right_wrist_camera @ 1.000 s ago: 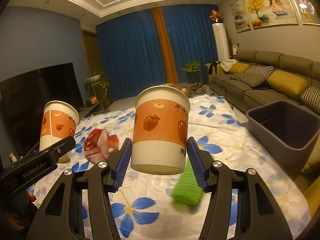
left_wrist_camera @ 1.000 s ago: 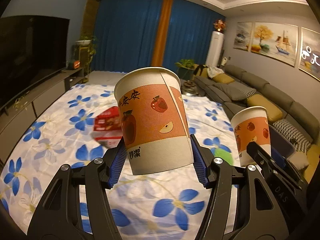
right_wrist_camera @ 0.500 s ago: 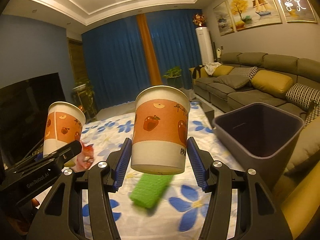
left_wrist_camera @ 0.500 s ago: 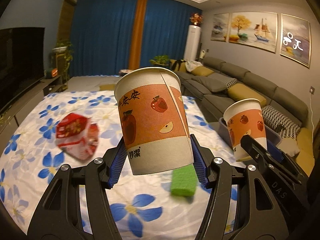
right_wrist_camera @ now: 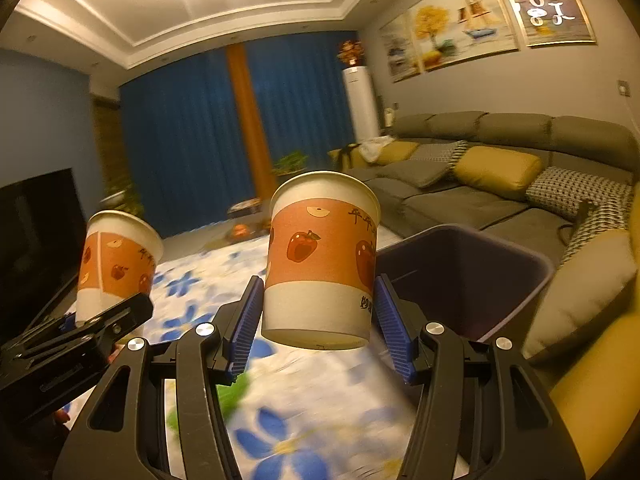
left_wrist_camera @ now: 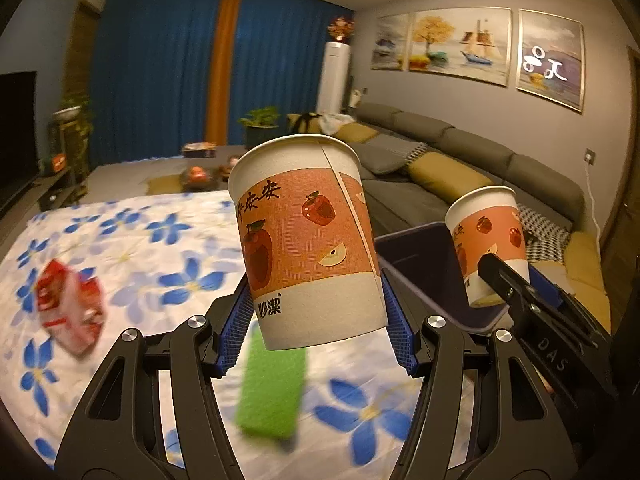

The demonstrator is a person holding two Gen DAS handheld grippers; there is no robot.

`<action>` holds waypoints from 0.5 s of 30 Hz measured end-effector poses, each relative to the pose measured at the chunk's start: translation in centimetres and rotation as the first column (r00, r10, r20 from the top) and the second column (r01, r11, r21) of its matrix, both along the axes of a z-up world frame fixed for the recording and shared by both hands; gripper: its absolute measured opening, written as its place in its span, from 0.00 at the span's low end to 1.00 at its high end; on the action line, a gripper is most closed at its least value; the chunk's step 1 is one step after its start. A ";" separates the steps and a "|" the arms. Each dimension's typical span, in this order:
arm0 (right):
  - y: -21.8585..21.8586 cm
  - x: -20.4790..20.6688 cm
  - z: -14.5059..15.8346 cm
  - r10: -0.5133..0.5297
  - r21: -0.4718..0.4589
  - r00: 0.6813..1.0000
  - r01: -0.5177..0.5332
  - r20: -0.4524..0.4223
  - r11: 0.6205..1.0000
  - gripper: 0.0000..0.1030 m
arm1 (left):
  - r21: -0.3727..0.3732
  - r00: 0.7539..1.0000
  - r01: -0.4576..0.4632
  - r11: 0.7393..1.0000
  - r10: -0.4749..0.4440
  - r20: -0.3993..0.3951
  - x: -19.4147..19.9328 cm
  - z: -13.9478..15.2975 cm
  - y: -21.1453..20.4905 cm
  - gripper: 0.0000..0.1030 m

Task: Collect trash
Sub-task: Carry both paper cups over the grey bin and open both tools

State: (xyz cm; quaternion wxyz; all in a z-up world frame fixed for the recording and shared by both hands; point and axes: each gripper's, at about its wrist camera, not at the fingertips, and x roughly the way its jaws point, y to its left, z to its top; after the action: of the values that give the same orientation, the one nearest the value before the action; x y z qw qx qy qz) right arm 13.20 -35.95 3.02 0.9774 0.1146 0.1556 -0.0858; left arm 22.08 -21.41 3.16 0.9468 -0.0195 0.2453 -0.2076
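Step in hand, as judged: carrying two paper cups to the bin (left_wrist_camera: 416, 256); grasps made, release not yet done. All places below are given relative to the bin, a dark open-topped tub standing between the flower-print cloth (left_wrist_camera: 132, 248) and the grey sofa (left_wrist_camera: 472, 168).

Far left of the bin: red snack wrapper (left_wrist_camera: 68, 312) lying on the cloth, blurred, well apart from the bin. Not yet collected.

Left of the bin, nearer: green block (left_wrist_camera: 274, 392), possibly a sponge, flat on the cloth. Also not yet collected.

Left gripper (left_wrist_camera: 316, 332): jaws part-open and closed on the left cup (left_wrist_camera: 304, 240), blue pads pressing the white lower band on both sides. Cup upright with a slight tilt, off the cloth, its body just left of the bin's near-left rim in the left wrist view.

Right gripper (right_wrist_camera: 320, 332): jaws likewise part-open, clamped on the right cup (right_wrist_camera: 320, 256) at the lower band. Cup upright, just left of the bin mouth in the right wrist view, overlapping its left rim; whether it is over the opening I cannot tell.

Next move, as judged: bring each cup over the open mouth before the jaws part; right cup is the closer. Risk: a release short of the rim drops the cup onto the cloth.
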 end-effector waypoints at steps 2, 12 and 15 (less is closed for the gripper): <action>-1.7 0.3 -0.1 -0.038 0.004 0.999 0.038 0.000 0.999 0.54 | -0.005 0.999 0.038 0.999 -0.038 -0.004 0.8 0.0 -1.7 0.57; -7.7 1.7 -1.5 -0.166 0.016 0.986 0.167 -0.027 0.986 0.54 | -0.020 0.977 0.208 0.978 -0.209 -0.031 4.7 -1.3 -10.4 0.57; -8.9 2.4 -1.8 -0.176 0.020 0.984 0.177 -0.037 0.984 0.54 | -0.023 0.970 0.240 0.971 -0.241 -0.042 5.8 -1.9 -12.0 0.58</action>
State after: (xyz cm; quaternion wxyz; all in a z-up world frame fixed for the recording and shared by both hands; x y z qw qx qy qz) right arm 15.63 -44.86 1.23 0.9616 0.1375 0.1631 -0.1725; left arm 27.87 -33.43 1.29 0.9087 -0.0029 0.2652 -0.3224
